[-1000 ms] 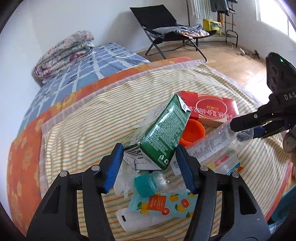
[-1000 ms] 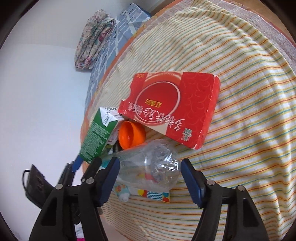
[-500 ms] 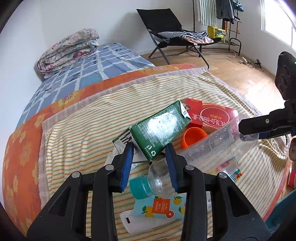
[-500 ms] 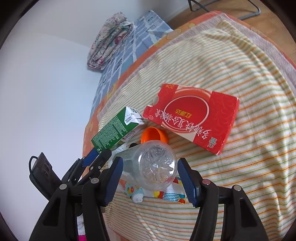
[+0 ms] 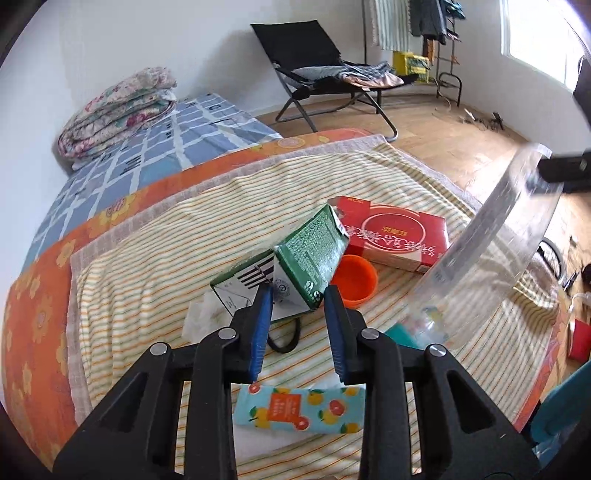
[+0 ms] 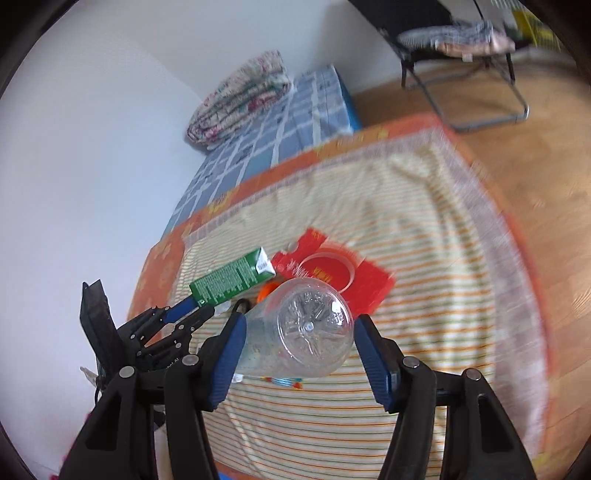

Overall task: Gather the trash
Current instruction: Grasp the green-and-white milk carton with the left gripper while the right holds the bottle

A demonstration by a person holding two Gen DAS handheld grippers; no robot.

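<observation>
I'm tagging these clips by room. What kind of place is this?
Most likely a bedroom at home: trash lies on a striped bed cover, a folded quilt sits at the head by the wall, and a folding lounge chair stands on the wooden floor.

light: bright daylight, window (image 5: pixel 535 33) top-R | L view sharp | R view motion-blurred | fisheye edges warped, dark vignette

My left wrist camera sits low and close over the yellow striped cloth (image 5: pixel 147 258), facing the far wall and the black folding chair (image 5: pixel 314 70). My right wrist camera looks from higher, tilted down across the same cloth toward that corner. Both views share the green rectangular carton (image 5: pixel 314 258), the flat red cardboard box (image 5: pixel 399 240) and the folded floral quilt (image 6: pixel 240 96).
</observation>
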